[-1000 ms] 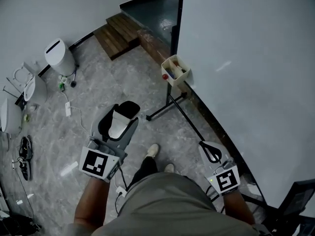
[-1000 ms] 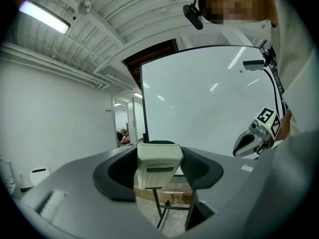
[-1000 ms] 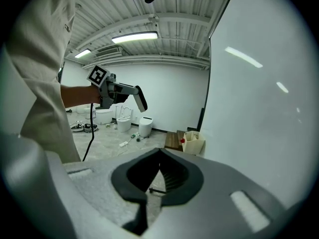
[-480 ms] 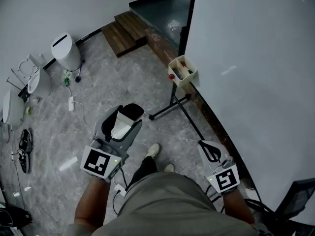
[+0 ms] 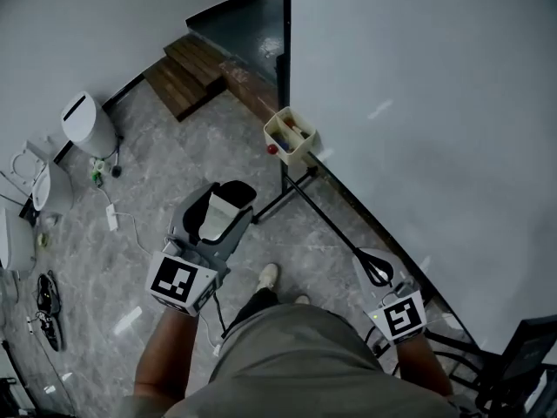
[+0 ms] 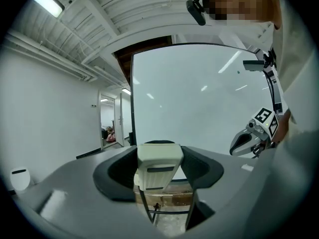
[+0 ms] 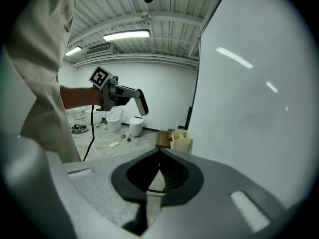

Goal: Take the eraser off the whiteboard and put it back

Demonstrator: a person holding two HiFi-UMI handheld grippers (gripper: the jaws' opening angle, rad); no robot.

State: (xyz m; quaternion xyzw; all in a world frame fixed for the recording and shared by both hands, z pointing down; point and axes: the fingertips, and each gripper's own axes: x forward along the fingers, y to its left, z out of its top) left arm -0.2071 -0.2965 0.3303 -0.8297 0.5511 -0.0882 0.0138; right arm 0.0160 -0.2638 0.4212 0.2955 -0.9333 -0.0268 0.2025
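You are holding the cream rectangular plastic eraser [image 6: 158, 166] clamped lengthwise in your left gripper [image 5: 211, 219], off the large white whiteboard [image 5: 418, 103] standing away to its right, while your right gripper [image 5: 374, 268], jaws together and empty, is hanging nearer that board.

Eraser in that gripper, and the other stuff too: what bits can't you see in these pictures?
- eraser: its gripped sides, covered by the left gripper, in both the left gripper view and the head view.
- basket: head view, the things inside are too small to tell apart.
- whiteboard: head view, its top and right side are cut off by the picture's edge.
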